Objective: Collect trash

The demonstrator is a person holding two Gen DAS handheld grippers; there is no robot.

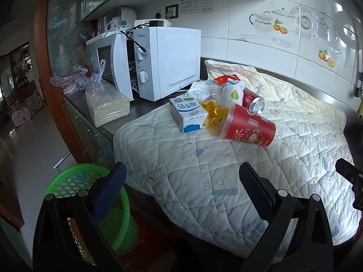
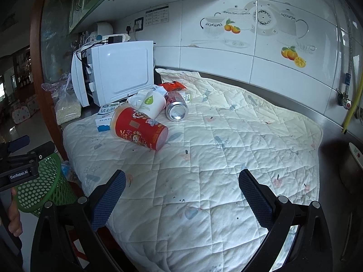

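Observation:
A pile of trash lies on a white quilted mat (image 1: 204, 170) (image 2: 226, 158): a red paper cup (image 1: 249, 129) (image 2: 138, 129) on its side, a milk carton (image 1: 187, 114) (image 2: 105, 117), a yellow wrapper (image 1: 214, 113), a white cup (image 1: 232, 95) (image 2: 152, 104), a red can (image 1: 254, 100) (image 2: 175, 106) and a red packet (image 1: 224, 79) (image 2: 172, 86). A green mesh basket (image 1: 74, 181) (image 2: 40, 185) stands on the floor at the left. My left gripper (image 1: 181, 188) is open and empty near the mat's front edge. My right gripper (image 2: 181, 195) is open and empty over the mat.
A white microwave (image 1: 168, 61) (image 2: 118, 70) with its door ajar stands behind the pile. A plastic bag of grain (image 1: 106, 104) (image 2: 65, 108) sits left of it on the counter. A tiled wall runs along the back. A metal pot (image 2: 351, 167) is at the right.

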